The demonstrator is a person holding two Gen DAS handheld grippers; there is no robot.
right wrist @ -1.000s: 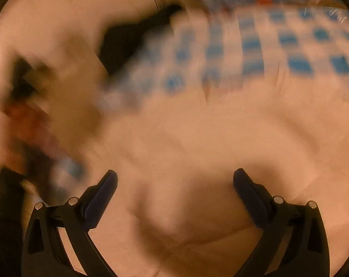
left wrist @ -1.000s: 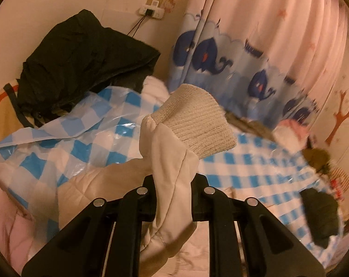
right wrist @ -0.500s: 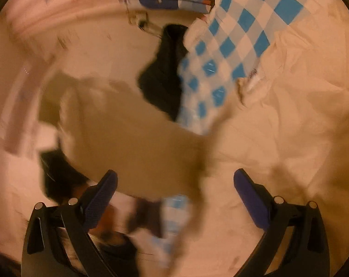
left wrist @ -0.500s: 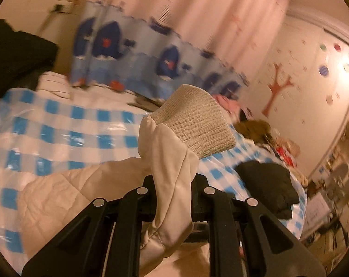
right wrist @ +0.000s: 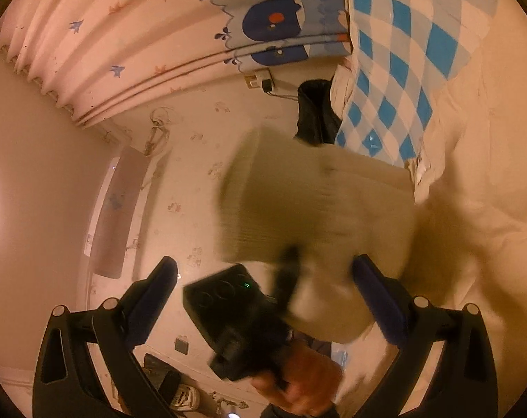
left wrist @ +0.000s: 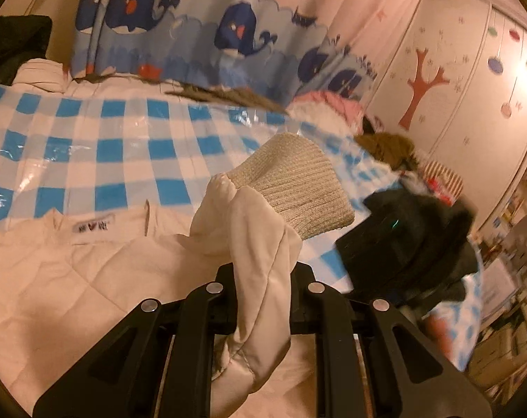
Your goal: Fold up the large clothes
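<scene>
A cream padded jacket [left wrist: 72, 278] lies spread on the blue-and-white checked bed cover [left wrist: 107, 160]. My left gripper [left wrist: 263, 275] is shut on the jacket's sleeve [left wrist: 260, 261], whose ribbed knit cuff [left wrist: 298, 191] sticks up past the fingers. In the right wrist view my right gripper [right wrist: 263, 278] is open and empty, tilted on its side. Between its fingers I see the left gripper's black body [right wrist: 239, 317], the hand holding it, and the blurred sleeve cuff [right wrist: 281, 202]. The jacket body [right wrist: 479, 174] fills the right side.
A folded black garment [left wrist: 409, 244] lies on the bed at the right. A pink and brown pile of clothes [left wrist: 350, 122] sits by the whale curtain [left wrist: 211, 28]. Another black garment [right wrist: 315, 111] rests against the wall by a socket [right wrist: 260, 80].
My left gripper swung right with the sleeve, so the view passed from the black garment at the wall to the curtain and wardrobe. My right gripper rolled sideways and stayed open.
</scene>
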